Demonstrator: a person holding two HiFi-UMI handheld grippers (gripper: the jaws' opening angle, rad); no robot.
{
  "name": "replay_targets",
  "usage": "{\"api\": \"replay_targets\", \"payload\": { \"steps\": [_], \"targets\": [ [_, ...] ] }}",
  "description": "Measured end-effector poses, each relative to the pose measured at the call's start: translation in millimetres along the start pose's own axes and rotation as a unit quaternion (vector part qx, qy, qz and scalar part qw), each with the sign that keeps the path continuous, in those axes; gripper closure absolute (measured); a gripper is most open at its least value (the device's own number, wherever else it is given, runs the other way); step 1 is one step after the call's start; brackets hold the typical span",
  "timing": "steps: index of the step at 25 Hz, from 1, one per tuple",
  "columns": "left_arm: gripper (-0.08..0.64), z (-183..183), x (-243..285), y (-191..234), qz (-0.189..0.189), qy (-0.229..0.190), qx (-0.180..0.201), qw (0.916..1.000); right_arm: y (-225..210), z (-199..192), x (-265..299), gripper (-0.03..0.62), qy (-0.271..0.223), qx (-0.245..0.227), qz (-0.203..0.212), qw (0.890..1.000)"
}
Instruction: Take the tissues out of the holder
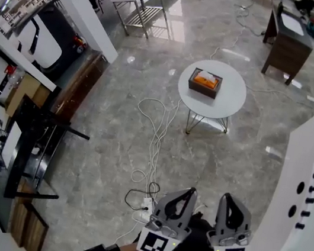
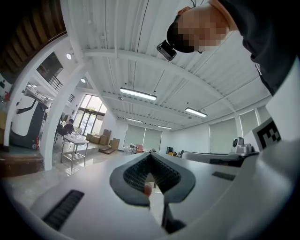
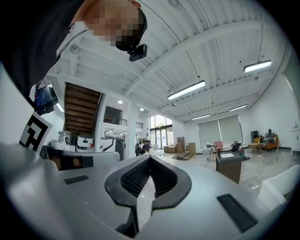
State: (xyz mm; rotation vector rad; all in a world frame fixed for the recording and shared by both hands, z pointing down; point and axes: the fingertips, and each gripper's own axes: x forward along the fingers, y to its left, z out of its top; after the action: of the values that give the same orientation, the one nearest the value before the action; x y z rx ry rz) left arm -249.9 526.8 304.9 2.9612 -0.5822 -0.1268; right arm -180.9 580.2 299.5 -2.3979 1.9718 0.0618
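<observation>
Tissues (image 1: 206, 79) are sitting in the holder (image 1: 201, 90) near the table's (image 1: 228, 104) centre, well apart from the left claw (image 1: 188, 193) and right claw (image 1: 228, 199), both pressed together and empty; arriving unopened, they are probably risking shoving the holder off the edge

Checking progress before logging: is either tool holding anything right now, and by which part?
Nothing is held. The left tool and right tool are both shut and empty; the tissue holder sits apart on the round table.

L tool (image 1: 192, 190), R tool (image 1: 227, 195): shut, level.
</observation>
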Motion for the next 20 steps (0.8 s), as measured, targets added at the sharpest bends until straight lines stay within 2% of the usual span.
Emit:
{"api": "replay_targets", "payload": {
  "steps": [10, 16, 20],
  "targets": [
    [0.561, 3.1, 12.6, -7.9, 0.011, -0.008, 0.008, 0.9999, -16.8, -0.6, 0.7, 0.586, -0.003, 0.002, 0.014, 1.0],
    [0.56, 2.1, 18.4, -19.8, 0.014, -0.006, 0.016, 0.9998, -34.6, 10.2, -8.2, 0.585, -0.029, 0.003, 0.0, 1.0],
    [0.561, -5.9, 21.9, -31.5, 0.012, -0.001, 0.014, 0.9998, -43.2, 6.9, -15.7, 0.586, -0.027, 0.005, 0.003, 1.0]
  ]
}}
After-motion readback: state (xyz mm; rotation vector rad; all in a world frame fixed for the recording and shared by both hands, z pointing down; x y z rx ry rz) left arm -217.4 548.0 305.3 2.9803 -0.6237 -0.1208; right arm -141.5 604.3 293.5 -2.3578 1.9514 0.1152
